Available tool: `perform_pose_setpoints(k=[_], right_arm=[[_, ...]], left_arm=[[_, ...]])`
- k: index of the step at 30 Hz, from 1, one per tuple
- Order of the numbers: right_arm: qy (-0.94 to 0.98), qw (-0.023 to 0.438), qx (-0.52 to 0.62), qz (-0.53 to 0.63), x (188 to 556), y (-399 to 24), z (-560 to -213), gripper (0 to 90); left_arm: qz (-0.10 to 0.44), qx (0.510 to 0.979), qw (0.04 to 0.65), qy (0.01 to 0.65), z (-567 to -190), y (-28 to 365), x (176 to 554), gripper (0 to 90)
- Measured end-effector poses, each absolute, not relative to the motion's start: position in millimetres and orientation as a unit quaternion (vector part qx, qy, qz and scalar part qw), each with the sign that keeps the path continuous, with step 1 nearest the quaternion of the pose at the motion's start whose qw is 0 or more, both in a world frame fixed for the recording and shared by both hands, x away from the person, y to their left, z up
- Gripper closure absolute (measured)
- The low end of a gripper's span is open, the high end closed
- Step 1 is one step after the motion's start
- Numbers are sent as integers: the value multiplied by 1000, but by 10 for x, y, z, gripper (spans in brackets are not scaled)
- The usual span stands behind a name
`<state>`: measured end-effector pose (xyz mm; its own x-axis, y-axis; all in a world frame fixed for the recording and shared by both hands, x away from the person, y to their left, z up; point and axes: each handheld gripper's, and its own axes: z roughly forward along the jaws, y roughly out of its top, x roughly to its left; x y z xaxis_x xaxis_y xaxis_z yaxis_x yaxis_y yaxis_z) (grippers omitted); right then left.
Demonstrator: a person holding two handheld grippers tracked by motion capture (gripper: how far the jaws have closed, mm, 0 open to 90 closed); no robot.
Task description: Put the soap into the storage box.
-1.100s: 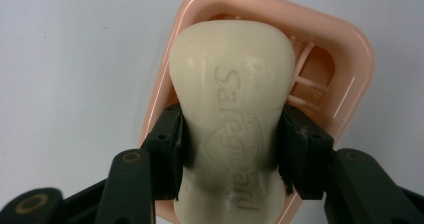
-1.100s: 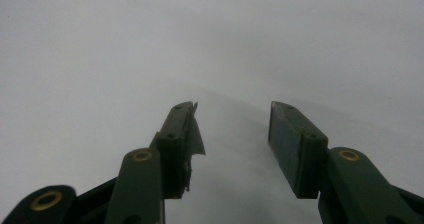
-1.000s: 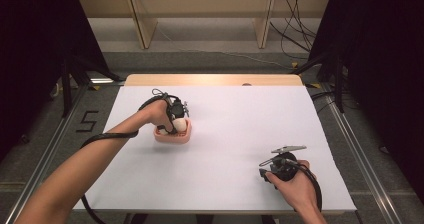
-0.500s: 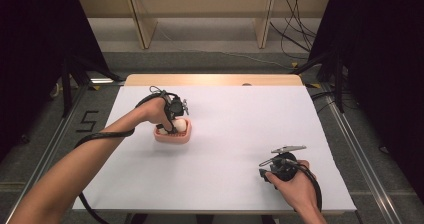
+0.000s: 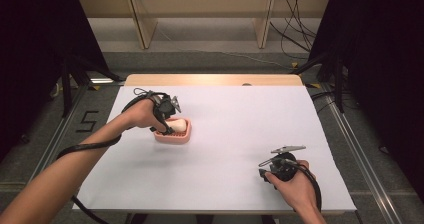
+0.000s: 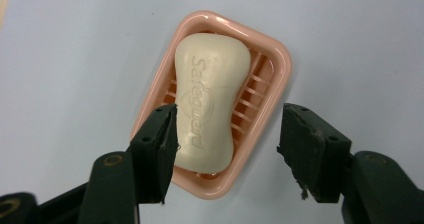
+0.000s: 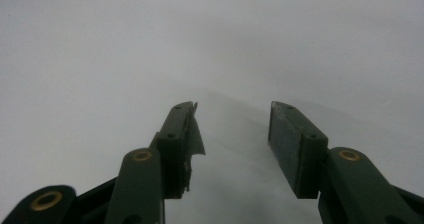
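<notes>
Both jaws of the left hand-held gripper (image 6: 227, 149) gape over the soap (image 6: 210, 101) in its dish (image 6: 272, 84), probably needing centring before squeezing; the right hand-held gripper (image 7: 232, 149) idles, released.

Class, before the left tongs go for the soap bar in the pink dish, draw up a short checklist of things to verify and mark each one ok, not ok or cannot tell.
1. Left tongs open: ok, jaws apart.
2. Soap bar lying flat in the soap dish: ok.
3. Jaws straddle the bar: not ok, one jaw overlaps the bar's edge and the gap sits off to one side.
4. Height of jaws above the bar: cannot tell.
5. Right tongs out of the way: ok, open, over bare table near the person's right.
</notes>
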<state>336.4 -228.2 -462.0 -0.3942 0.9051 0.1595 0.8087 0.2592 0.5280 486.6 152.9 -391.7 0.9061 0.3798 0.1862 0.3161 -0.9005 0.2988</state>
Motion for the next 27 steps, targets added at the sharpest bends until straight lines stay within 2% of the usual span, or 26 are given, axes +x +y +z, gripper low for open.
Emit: perform_pose_setpoints(k=[5, 6, 15, 18, 20, 21, 27], right_arm=[[792, 95, 537, 275, 3371, -2285, -4632, 539], [790, 82, 538, 281, 3362, -2275, -4619, 539], [786, 75, 543, 286, 3355, -2261, -4620, 539], [793, 85, 532, 285, 3365, -2279, -4632, 539], [791, 85, 534, 287, 3362, -2264, -4633, 539], [792, 109, 541, 262, 3355, -2252, -4622, 539], [787, 106, 544, 271, 3346, -2229, -4614, 537]], left_arm=[[132, 956, 159, 209, -3926, 1625, 4727, 389], [134, 949, 172, 228, -3929, 1665, 4657, 386], [136, 922, 229, 281, -3970, 1879, 4297, 372], [132, 913, 248, 297, -4038, 1988, 4125, 370], [149, 900, 270, 307, -4137, 2075, 3976, 367], [146, 896, 275, 317, -4183, 2102, 3918, 364], [146, 884, 282, 342, -4404, 2239, 3662, 352]])
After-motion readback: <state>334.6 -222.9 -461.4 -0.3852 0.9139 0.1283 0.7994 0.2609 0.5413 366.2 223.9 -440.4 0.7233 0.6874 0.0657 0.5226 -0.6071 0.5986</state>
